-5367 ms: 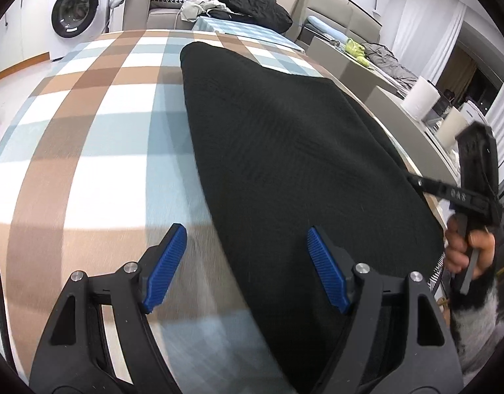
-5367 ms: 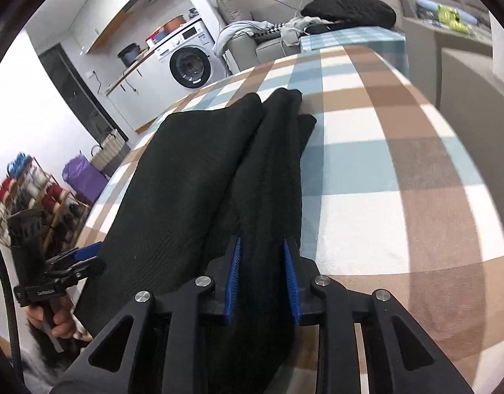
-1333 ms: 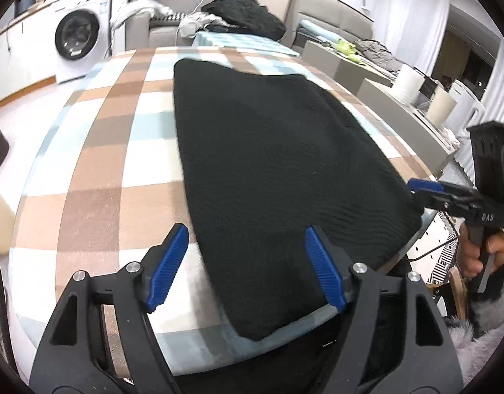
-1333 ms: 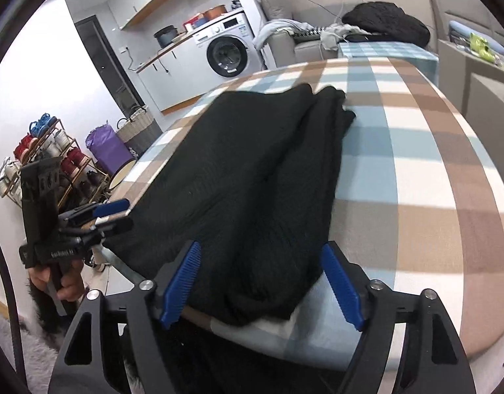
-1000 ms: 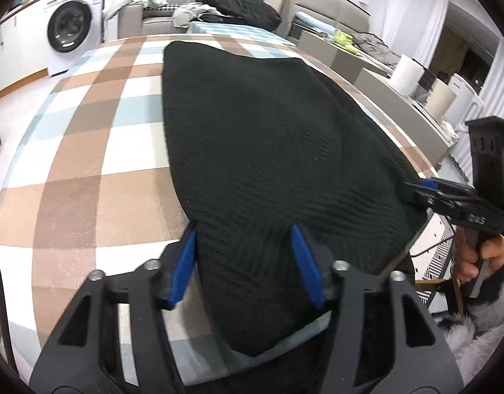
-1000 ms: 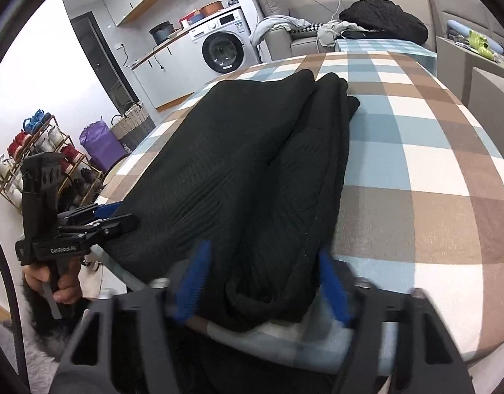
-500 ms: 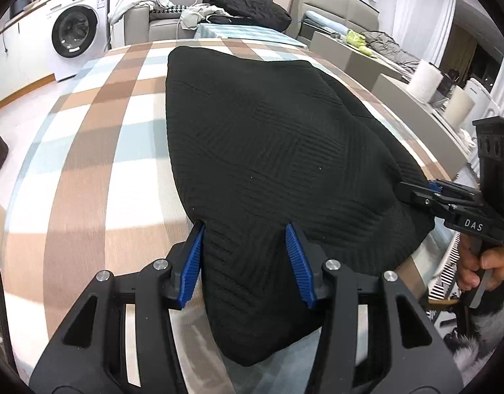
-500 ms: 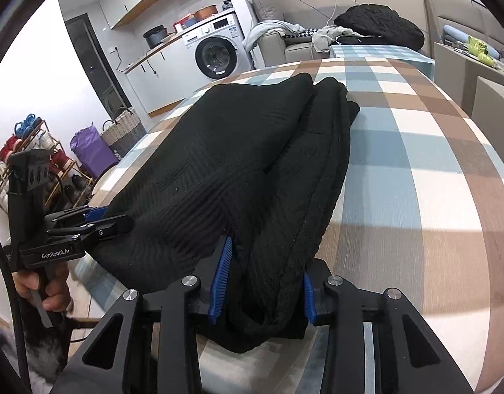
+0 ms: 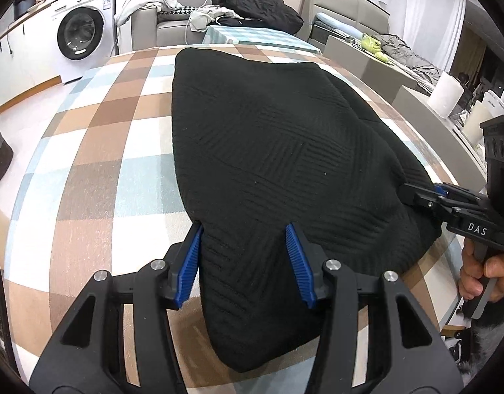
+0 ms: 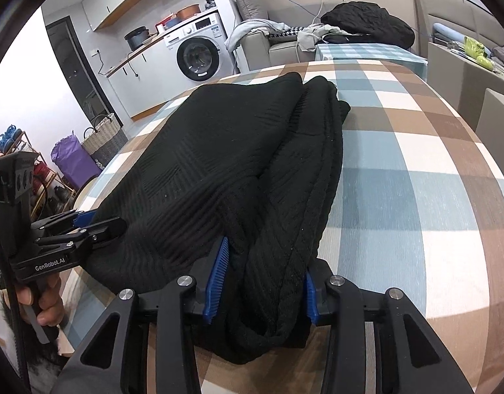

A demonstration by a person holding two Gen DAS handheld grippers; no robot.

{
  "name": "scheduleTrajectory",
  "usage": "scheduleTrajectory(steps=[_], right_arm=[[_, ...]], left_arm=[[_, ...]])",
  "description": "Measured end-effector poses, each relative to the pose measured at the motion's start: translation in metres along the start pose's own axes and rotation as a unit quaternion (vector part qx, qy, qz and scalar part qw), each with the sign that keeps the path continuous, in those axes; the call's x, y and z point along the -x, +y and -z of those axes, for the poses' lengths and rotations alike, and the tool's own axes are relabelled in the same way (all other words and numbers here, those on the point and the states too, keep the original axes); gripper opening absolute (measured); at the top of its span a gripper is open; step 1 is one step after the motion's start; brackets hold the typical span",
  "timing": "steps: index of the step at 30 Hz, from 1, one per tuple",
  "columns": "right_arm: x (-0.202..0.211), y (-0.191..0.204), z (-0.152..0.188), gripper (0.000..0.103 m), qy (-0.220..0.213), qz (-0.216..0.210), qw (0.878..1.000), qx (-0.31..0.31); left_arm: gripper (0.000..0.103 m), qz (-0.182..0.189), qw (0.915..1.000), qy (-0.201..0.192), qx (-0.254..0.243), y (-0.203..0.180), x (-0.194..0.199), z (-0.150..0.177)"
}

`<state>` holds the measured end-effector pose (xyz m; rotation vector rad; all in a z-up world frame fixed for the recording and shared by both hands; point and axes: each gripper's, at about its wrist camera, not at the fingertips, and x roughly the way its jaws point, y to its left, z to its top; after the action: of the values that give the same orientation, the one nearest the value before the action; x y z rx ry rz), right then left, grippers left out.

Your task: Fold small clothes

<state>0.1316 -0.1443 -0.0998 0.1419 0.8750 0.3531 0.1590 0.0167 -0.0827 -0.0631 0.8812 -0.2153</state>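
Left gripper (image 9: 243,259): its blue pads sit half apart on either side of the black knit garment's (image 9: 278,151) near left corner, touching the cloth; a second ago they stood wide and clear of it.
Right gripper (image 10: 263,279): clamped on the bunched near right corner where the folded-in layers stack; its jaws are opening a little, cloth between them.
Near edge: the hem that drooped over the table (image 9: 97,151) edge now lies further in on the checked cloth.
Garment: lengthwise along the table, right side already doubled inward, far end flat near the far edge.
Meaning: both near corners look gripped, so the next fold, near end carried toward the far end, seems to be starting.
Far: washing machine (image 9: 82,34) and sofa (image 10: 278,46) beyond the table.
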Motion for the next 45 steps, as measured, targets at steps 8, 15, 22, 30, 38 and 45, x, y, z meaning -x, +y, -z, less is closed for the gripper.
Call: scheduleTrajectory(steps=[8, 15, 22, 30, 38, 45], right_arm=[[0.019, 0.000, 0.017, 0.064, 0.003, 0.006, 1.000, 0.020], [0.048, -0.004, 0.029, 0.085, -0.045, -0.008, 0.999, 0.026], [0.079, 0.006, 0.035, 0.103, -0.131, -0.025, 0.990, 0.053], [0.094, 0.014, 0.045, 0.103, -0.209, 0.000, 0.974, 0.091], [0.086, 0.015, 0.048, 0.103, -0.197, -0.031, 0.975, 0.098], [0.083, 0.017, 0.050, 0.103, -0.191, -0.034, 0.975, 0.105]], left_arm=[[0.049, 0.006, 0.9997, -0.015, 0.017, 0.004, 0.022, 0.021], [0.083, -0.001, 0.9968, -0.078, 0.014, -0.001, 0.060, 0.039], [0.102, -0.031, 0.9888, -0.146, 0.003, -0.009, 0.086, 0.054], [0.102, -0.052, 0.9795, -0.194, 0.007, -0.013, 0.097, 0.063], [0.102, -0.051, 0.9789, -0.198, 0.007, -0.012, 0.093, 0.065], [0.102, -0.046, 0.9789, -0.199, 0.006, -0.012, 0.089, 0.067]])
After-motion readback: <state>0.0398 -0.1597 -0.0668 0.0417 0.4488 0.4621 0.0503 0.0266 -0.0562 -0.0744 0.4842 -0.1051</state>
